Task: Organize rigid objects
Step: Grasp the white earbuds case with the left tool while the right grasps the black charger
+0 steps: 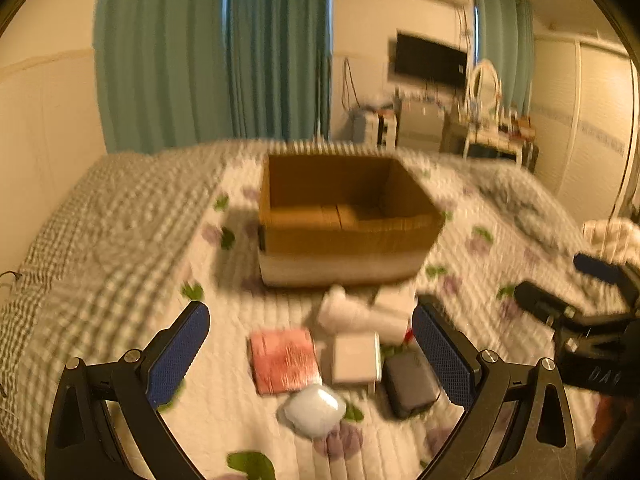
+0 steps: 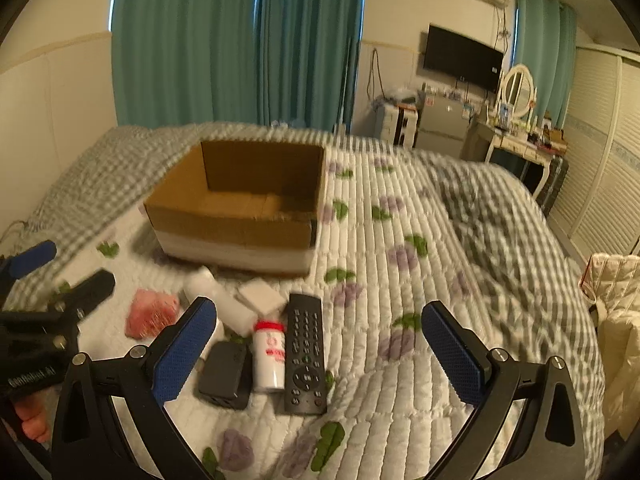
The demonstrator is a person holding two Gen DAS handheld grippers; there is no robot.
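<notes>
An open cardboard box (image 1: 344, 236) (image 2: 240, 232) stands on the bed. In front of it lie a pink packet (image 1: 284, 360) (image 2: 152, 312), a white square box (image 1: 356, 358), a dark grey box (image 1: 412, 384) (image 2: 224, 372), a pale blue case (image 1: 316, 408), a white bottle (image 1: 348, 312) (image 2: 216, 292), a red-capped white bottle (image 2: 272, 356), a black remote (image 2: 306, 356) and a white pad (image 2: 260, 296). My left gripper (image 1: 310, 344) is open above the pile. My right gripper (image 2: 320, 340) is open above the remote. Each gripper shows in the other's view, the right gripper (image 1: 576, 292) and the left gripper (image 2: 60, 276).
The bed has a white quilt (image 2: 400, 280) with purple and green prints and grey checked bedding (image 1: 100, 220). Teal curtains hang behind. A TV (image 2: 460, 56), a fridge and a dressing table stand at the far right. A white quilted bag (image 2: 616, 304) is by the bed's right edge.
</notes>
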